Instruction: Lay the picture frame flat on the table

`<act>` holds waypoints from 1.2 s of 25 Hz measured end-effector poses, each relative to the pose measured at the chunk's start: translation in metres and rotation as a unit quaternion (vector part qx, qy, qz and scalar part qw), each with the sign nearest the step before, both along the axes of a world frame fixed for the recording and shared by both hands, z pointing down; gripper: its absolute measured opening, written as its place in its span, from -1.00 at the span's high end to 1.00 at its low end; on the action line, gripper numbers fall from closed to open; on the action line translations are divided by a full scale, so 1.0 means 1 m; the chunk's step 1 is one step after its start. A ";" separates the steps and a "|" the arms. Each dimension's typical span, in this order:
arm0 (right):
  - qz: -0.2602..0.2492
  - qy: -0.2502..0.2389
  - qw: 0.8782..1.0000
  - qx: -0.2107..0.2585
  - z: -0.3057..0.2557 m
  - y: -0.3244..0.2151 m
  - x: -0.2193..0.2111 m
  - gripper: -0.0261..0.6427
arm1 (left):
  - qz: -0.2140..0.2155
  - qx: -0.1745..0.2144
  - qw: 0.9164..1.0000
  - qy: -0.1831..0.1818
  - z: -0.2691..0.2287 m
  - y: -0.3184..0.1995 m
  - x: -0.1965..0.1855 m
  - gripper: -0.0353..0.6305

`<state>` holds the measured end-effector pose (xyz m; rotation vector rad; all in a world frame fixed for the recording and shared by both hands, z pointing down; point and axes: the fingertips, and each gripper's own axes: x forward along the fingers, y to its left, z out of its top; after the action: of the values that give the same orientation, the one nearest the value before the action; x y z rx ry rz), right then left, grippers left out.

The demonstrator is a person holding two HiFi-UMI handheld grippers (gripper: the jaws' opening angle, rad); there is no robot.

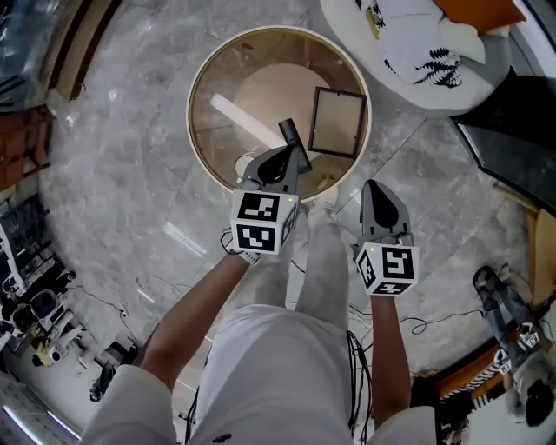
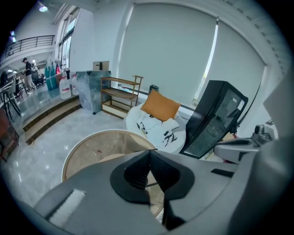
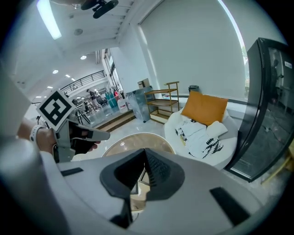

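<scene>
Person: standing at the lower centre of the head view in pale trousers, holding a gripper in each hand.
Right gripper: hanging over the grey marble floor right of centre, short of the table; its jaws are pressing together with nothing between them.
Left gripper: reaching over the table's near rim at centre; its jaws are also meeting tip to tip and gripping nothing.
Table: round, glass-topped with a cream rim, sitting at upper centre.
Picture frame: dark, appearing to be lying flat on the right part of the glass, just right of the left gripper's tips and apart from them.
Chair: white, carrying an orange cushion, sitting at the upper right beyond the table.
</scene>
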<state>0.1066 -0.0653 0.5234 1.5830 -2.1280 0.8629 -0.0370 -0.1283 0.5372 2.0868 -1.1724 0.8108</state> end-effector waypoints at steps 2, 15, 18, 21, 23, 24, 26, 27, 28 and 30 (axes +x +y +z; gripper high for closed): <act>-0.007 0.004 1.000 0.006 -0.022 0.004 -0.002 0.91 | 0.005 0.014 1.000 0.002 -0.028 0.004 -0.003 0.88; -0.043 0.052 0.996 0.050 -0.148 0.024 -0.010 0.90 | 0.017 0.088 0.995 0.032 -0.176 0.045 -0.026 0.88; -0.045 0.055 0.996 0.060 -0.169 0.030 -0.013 0.90 | 0.008 0.097 0.994 0.040 -0.199 0.052 -0.034 0.88; -0.049 0.055 0.995 0.069 -0.188 0.033 -0.015 0.90 | 0.000 0.107 0.993 0.049 -0.219 0.057 -0.042 0.88; -0.054 0.052 0.994 0.078 -0.199 0.034 -0.018 0.90 | -0.006 0.113 0.992 0.055 -0.230 0.060 -0.048 0.88; -0.056 0.051 0.994 0.082 -0.204 0.035 -0.019 0.90 | -0.009 0.117 0.991 0.057 -0.236 0.062 -0.051 0.88; -0.059 0.051 0.993 0.092 -0.215 0.035 -0.024 0.90 | -0.012 0.125 0.990 0.061 -0.246 0.065 -0.058 0.88; -0.060 0.050 0.992 0.097 -0.221 0.035 -0.026 0.90 | -0.011 0.130 0.990 0.061 -0.252 0.067 -0.061 0.88; -0.060 0.051 0.992 0.102 -0.227 0.036 -0.027 0.90 | -0.010 0.134 0.989 0.062 -0.257 0.068 -0.063 0.88; -0.058 0.051 0.991 0.113 -0.238 0.035 -0.029 0.90 | -0.007 0.143 0.988 0.065 -0.266 0.070 -0.064 0.88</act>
<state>0.0777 -0.0304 0.2850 1.5509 -2.2831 0.5083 -0.1011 -0.0581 0.2710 2.3201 -1.2908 0.5135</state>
